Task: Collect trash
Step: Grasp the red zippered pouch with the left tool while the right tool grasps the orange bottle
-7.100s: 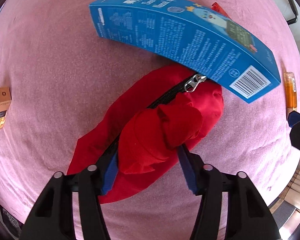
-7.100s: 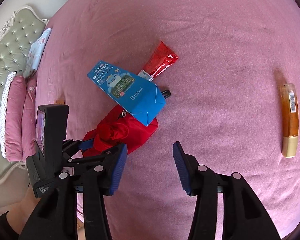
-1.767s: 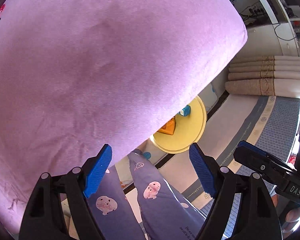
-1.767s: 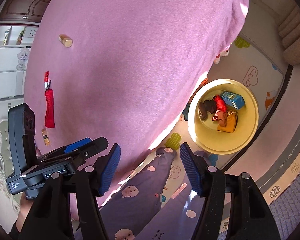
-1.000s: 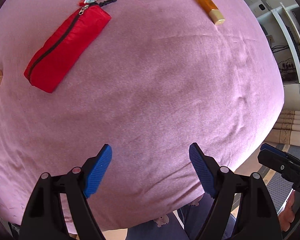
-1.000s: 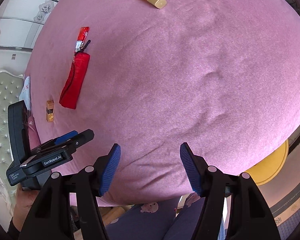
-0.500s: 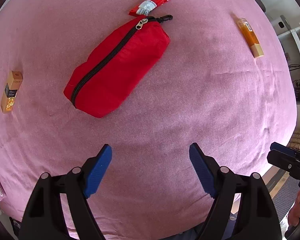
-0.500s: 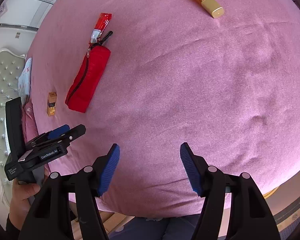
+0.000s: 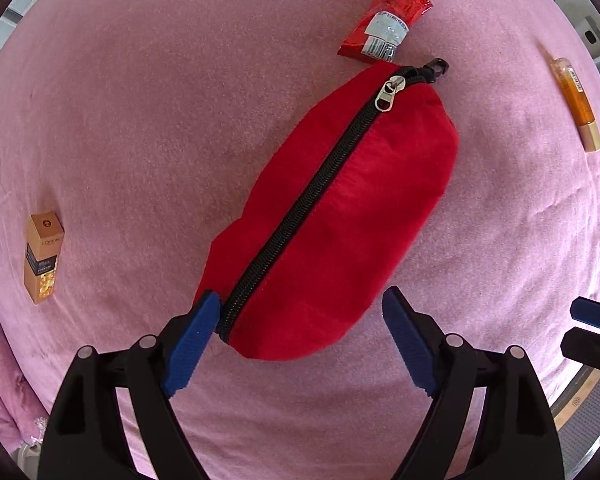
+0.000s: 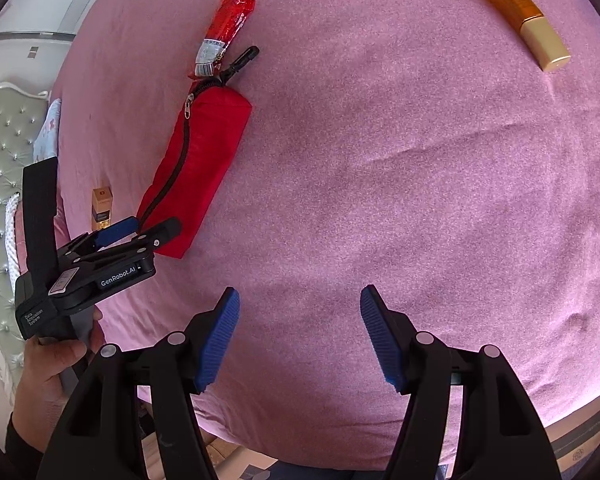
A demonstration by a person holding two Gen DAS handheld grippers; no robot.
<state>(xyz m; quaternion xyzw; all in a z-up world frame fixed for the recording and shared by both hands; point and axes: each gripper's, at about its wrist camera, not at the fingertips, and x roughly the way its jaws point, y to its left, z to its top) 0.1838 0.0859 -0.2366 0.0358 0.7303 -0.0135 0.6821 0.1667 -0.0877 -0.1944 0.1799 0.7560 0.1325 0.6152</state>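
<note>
On the pink bedspread (image 9: 140, 100) lies a red zip pouch (image 9: 332, 216), zipper up. My left gripper (image 9: 300, 308) points straight down over the pouch's near end, which sits between its jaws. The jaws are opening; the left pad is at the pouch's edge and the right pad stands apart from it. A red snack wrapper (image 9: 384, 24) lies just beyond the pouch's zipper pull. An orange tube (image 9: 576, 104) lies far right, and a small orange box (image 9: 44, 256) at the left. My right gripper (image 10: 299, 296) hangs open over bare bedspread, right of the pouch (image 10: 204, 152).
In the right wrist view a hand (image 10: 56, 356) holds the left gripper (image 10: 140, 232) by the pouch's end. A tufted headboard (image 10: 0, 160) and pillows stand at the far left. The bed's edge and floor show along the bottom.
Both grippers have moved in over the bed and lower. The red pouch has come from the far part of the left wrist view to between the left jaws, which stand wider.
</note>
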